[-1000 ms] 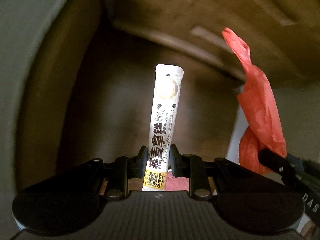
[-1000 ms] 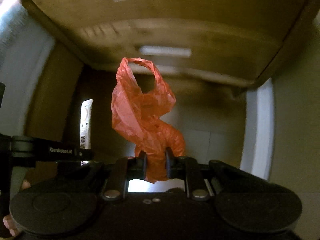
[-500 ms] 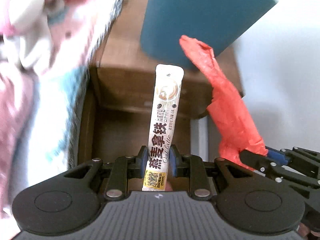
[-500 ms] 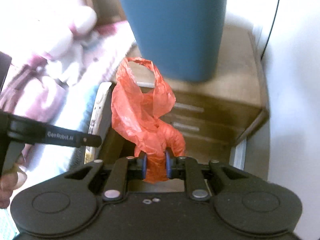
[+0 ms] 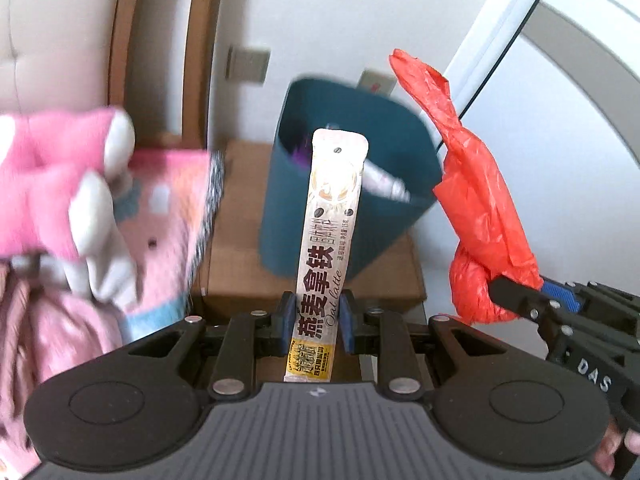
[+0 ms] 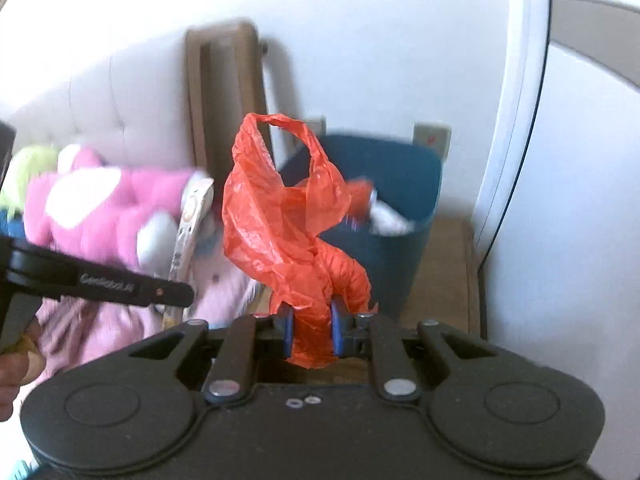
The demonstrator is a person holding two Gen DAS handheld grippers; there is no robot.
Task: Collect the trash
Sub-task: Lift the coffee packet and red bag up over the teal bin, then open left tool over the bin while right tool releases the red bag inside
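Trash item 1: long narrow white oat-latte sachet (image 5: 332, 240) with black Chinese lettering and a yellow panel at its base; stands upright at frame centre in the left wrist view, its top edge overlapping the bin behind it.
Trash item 2: crumpled, twisted orange-red thin plastic bag (image 6: 292, 232) with a loop handle at top; centre of the right wrist view, and right of centre in the left wrist view (image 5: 476, 216).
Left gripper (image 5: 317, 318): clenched on the lower part of the sachet, blue pads pressing both long edges; sachet base sticks out below the pads toward the camera.
Right gripper (image 6: 312, 326): clamped tight on the knotted lower end of the bag, the rest of it rising above the pads; seen from the side at lower right of the left wrist view (image 5: 520, 296).
Bin: dark teal plastic waste bin (image 5: 384, 152), open top, some pale and purple contents inside; upper centre of the left view, right of centre in the right view (image 6: 404, 200).
Bin support: brown wooden bedside cabinet (image 5: 240, 256); bin stands on its top.
Surroundings: pink and white plush toy (image 5: 60, 184) on pink bedding, left of frame, blurred; beige tufted headboard (image 5: 52, 28) upper left; white wall behind.
Person: part of a hand (image 6: 16, 364) at the left edge of the right view, holding the left gripper's handle.
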